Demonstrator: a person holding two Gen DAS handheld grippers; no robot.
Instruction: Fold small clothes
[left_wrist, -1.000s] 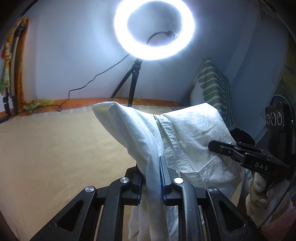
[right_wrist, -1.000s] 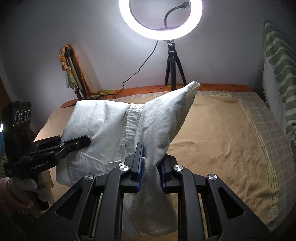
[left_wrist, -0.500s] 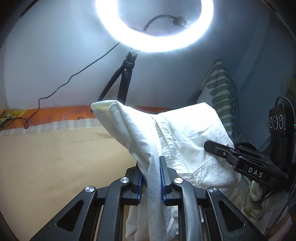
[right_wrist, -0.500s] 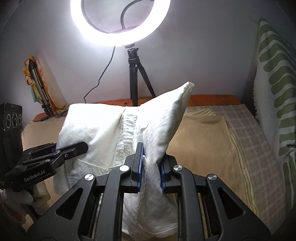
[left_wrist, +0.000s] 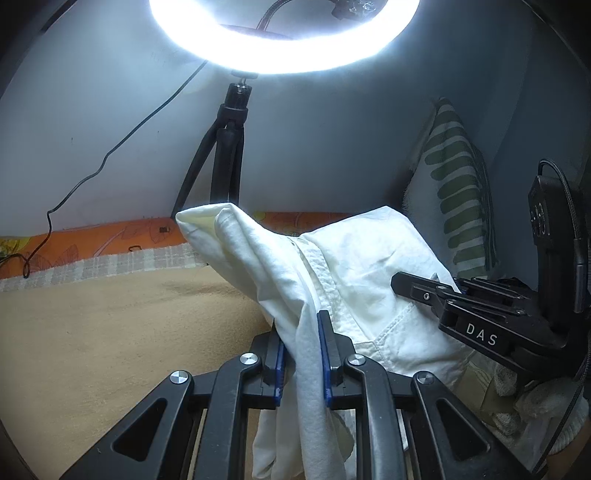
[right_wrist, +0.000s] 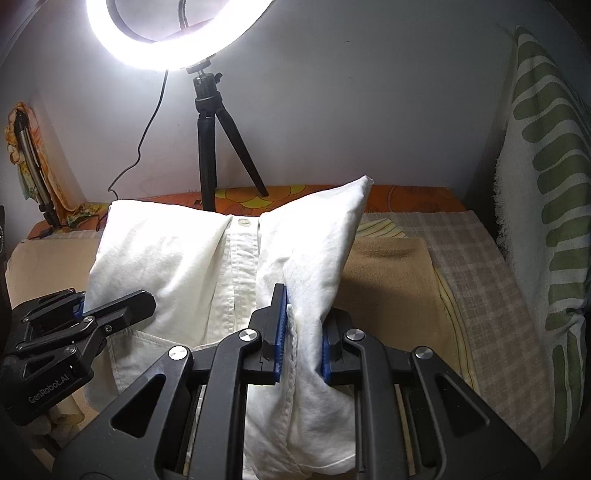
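— Both tools are clamped shut on cloth. My left tool (left_wrist: 300, 354) pinches one edge of the white shirt (left_wrist: 354, 266), and my right tool (right_wrist: 300, 334) pinches the opposite edge.

— Where is the shirt, then?

— Held up in the air between the two tools, above the bed (right_wrist: 391, 280). Its button placket (right_wrist: 242, 266) runs up and down the middle, so its long axis hangs roughly vertical and its width spans from one tool to the other. A chest pocket sits low, near my left tool.

— Which hand is nearer the cloth?

— Neither; each grips its own side, level with the other. I judge the next move turns on laying it flat forward onto the bed, collar end away from me.

— And the lower hem?

— It drops below both views, so I cannot tell whether it touches the blanket.

— The room?

— Tan blanket over a checked sheet, a ring light (right_wrist: 155, 40) on a black tripod (right_wrist: 208, 136) at the wall, a green-striped pillow (right_wrist: 546, 206) on my right.
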